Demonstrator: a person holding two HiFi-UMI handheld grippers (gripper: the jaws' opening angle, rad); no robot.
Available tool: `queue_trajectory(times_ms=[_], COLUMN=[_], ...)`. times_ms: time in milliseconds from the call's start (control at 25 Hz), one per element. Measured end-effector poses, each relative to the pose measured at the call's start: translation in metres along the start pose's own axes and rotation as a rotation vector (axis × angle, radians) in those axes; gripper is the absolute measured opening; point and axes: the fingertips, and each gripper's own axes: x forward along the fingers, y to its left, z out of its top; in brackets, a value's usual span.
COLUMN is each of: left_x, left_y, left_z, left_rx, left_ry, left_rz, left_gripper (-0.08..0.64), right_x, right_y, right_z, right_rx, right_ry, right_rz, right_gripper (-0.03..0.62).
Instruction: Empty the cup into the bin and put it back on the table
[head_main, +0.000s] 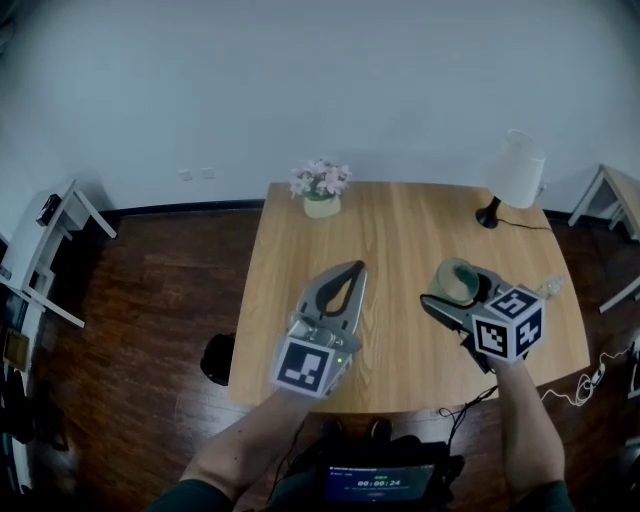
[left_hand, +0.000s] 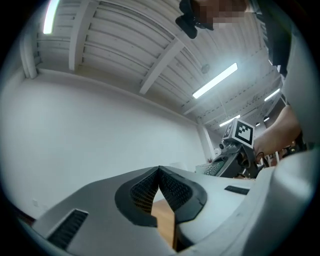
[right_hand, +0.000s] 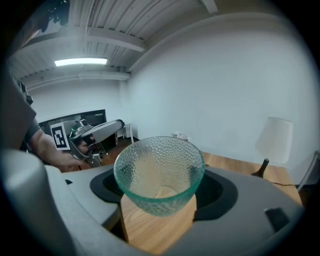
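Note:
A dimpled clear glass cup (right_hand: 159, 175) sits between the jaws of my right gripper (right_hand: 160, 200), which press on its sides. It tips slightly toward the camera, and I see nothing inside it. In the head view the cup (head_main: 455, 277) and right gripper (head_main: 462, 285) are over the right part of the wooden table (head_main: 400, 220). My left gripper (head_main: 356, 268) hovers over the table's front middle with its fingertips together and nothing between them. The left gripper view shows the same shut jaws (left_hand: 159, 170) pointing up at the wall.
A small pot of pink flowers (head_main: 320, 190) stands at the table's far edge. A white-shaded lamp (head_main: 512, 175) stands at the far right corner, its cable trailing off. A dark round container (head_main: 217, 358) sits on the floor left of the table. A white shelf (head_main: 50, 250) is further left.

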Motion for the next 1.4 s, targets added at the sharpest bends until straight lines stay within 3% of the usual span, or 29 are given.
queue_trajectory(times_ms=[160,360,600,1000,1200,1400], left_x=[0.003,0.01,0.01,0.015,0.019,0.025], left_y=[-0.001,-0.007,-0.005,-0.017,-0.024,-0.025], left_z=[-0.025,-0.083,-0.148,-0.224,-0.256,-0.28], left_rx=[-0.042,-0.099,-0.169,-0.223,-0.271,-0.262], left_ry=[0.075,0.271,0.423,0.584,0.661,0.715], left_rz=[0.034,0.066,0.109,0.099,0.1,0.101], left_gripper=[-0.008,-0.006,-0.008,-0.008,-0.008,-0.008], right_x=[0.009,0.028,0.05,0.076,0.091,0.106], right_y=[-0.02,-0.041,-0.07,-0.099,-0.112,-0.119], right_z=[-0.028,-0.067,-0.11,-0.158,-0.18,-0.204], right_rx=[0.034,0.054,0.092,0.075,0.127,0.127], right_ry=[0.015,0.063,0.109,0.171,0.188,0.231], right_rz=[-0.018,-0.006,-0.042,-0.101,-0.106,-0.102], right_gripper=[0.393,0.393,0.393,0.393,0.393,0.394])
